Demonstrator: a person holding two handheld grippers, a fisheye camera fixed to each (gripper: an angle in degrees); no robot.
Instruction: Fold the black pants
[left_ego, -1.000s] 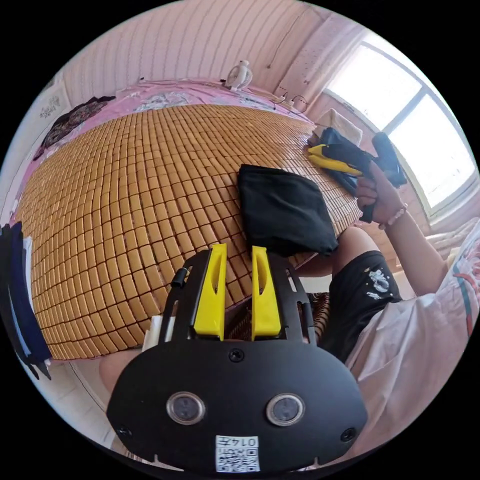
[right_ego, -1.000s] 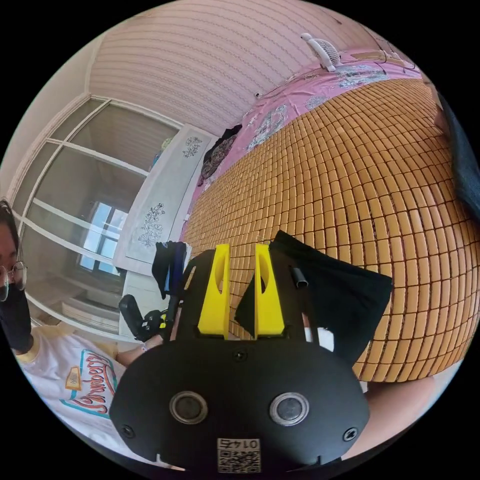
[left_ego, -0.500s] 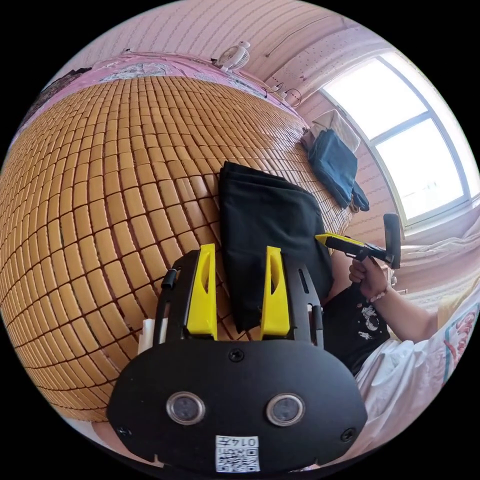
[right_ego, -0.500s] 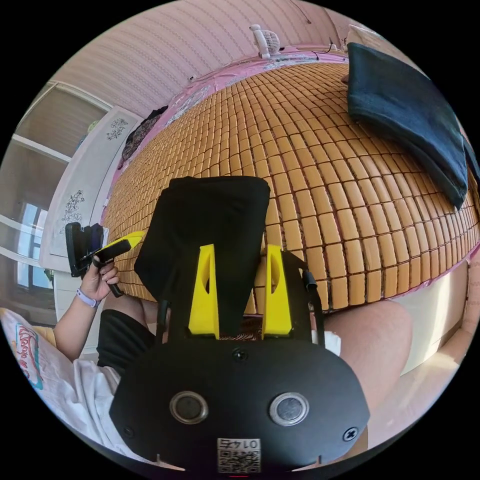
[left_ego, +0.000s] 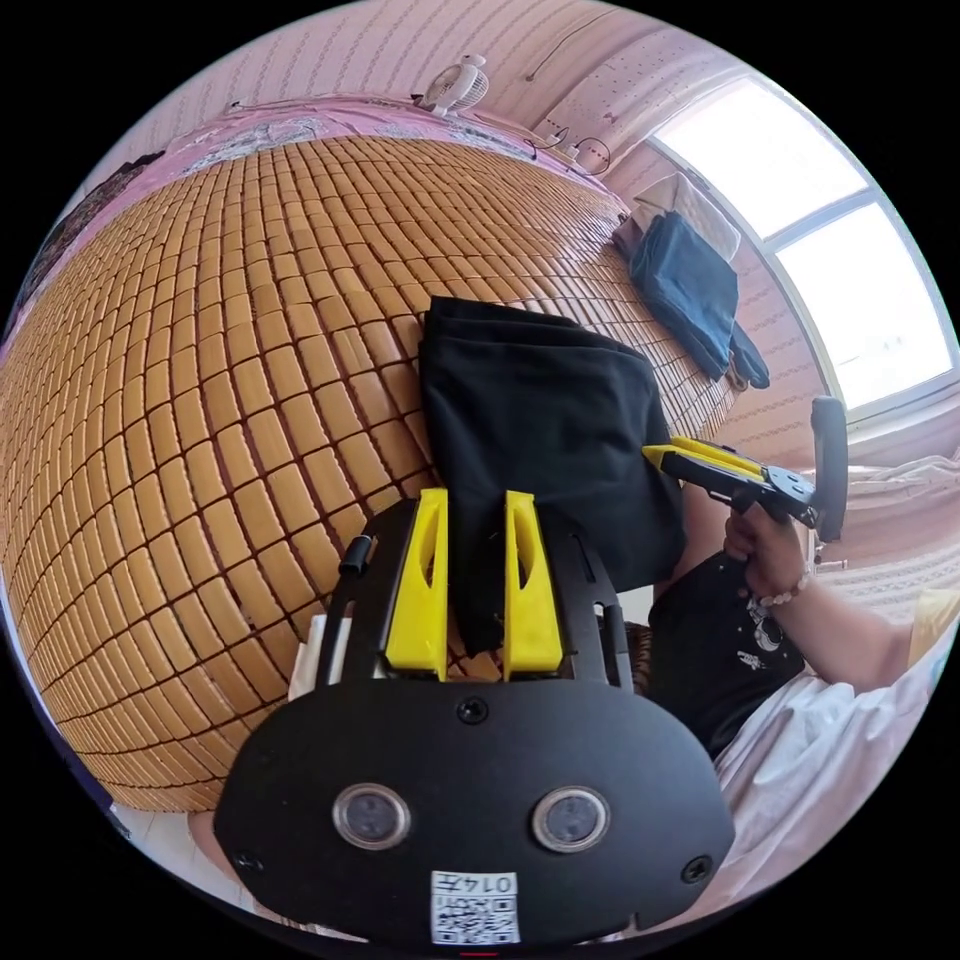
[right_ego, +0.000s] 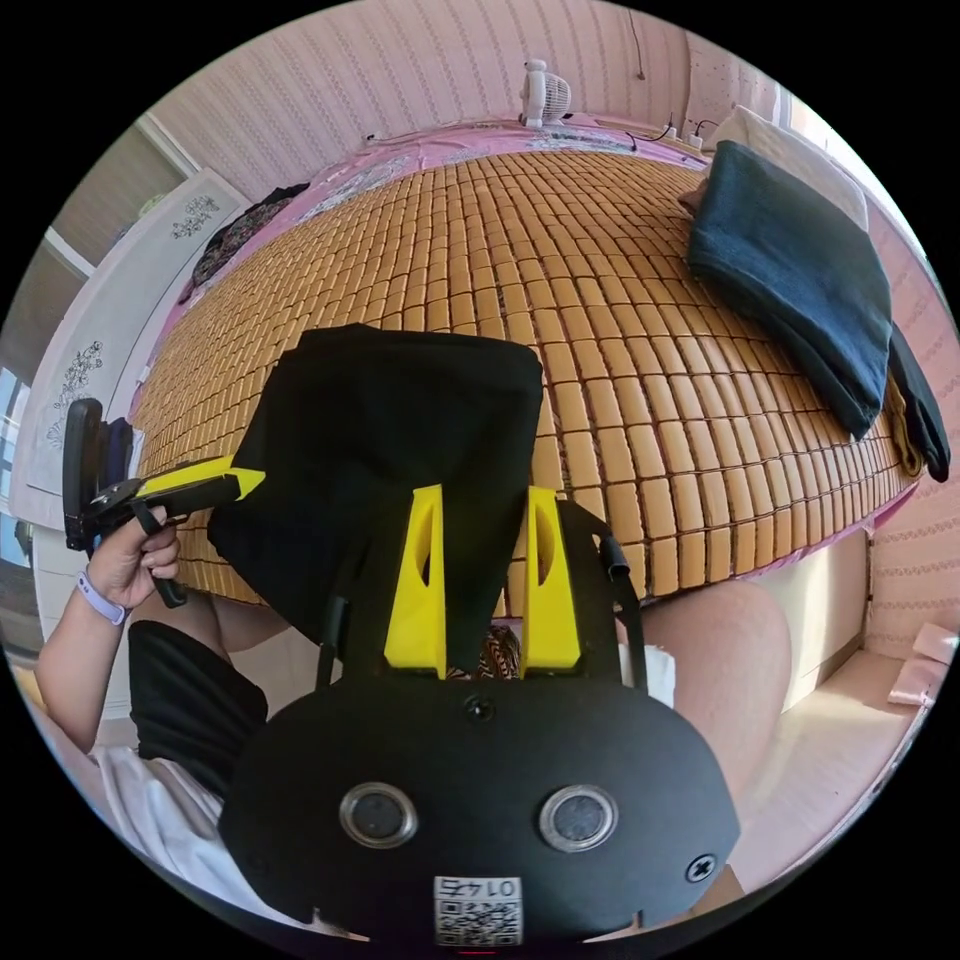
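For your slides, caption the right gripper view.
Folded black pants on a bamboo mat, both grippers near its edge.

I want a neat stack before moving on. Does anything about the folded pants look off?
The black pants are folded into a compact rectangle, but their near edge hangs past the edge of the bamboo mat, and they lie slightly askew to its rows. Nothing looks spilled or damaged.

My bed (left_ego: 200, 400) is covered by a mat of small golden-brown tiles, with a pink sheet (right_ego: 440, 150) showing along its far edge. The black pants (left_ego: 540, 420) lie folded on the mat at the near edge, one corner hanging over. Further along I see a folded dark blue garment (right_ego: 800, 270) on the mat, and a small white fan (left_ego: 448, 88) at the far side.
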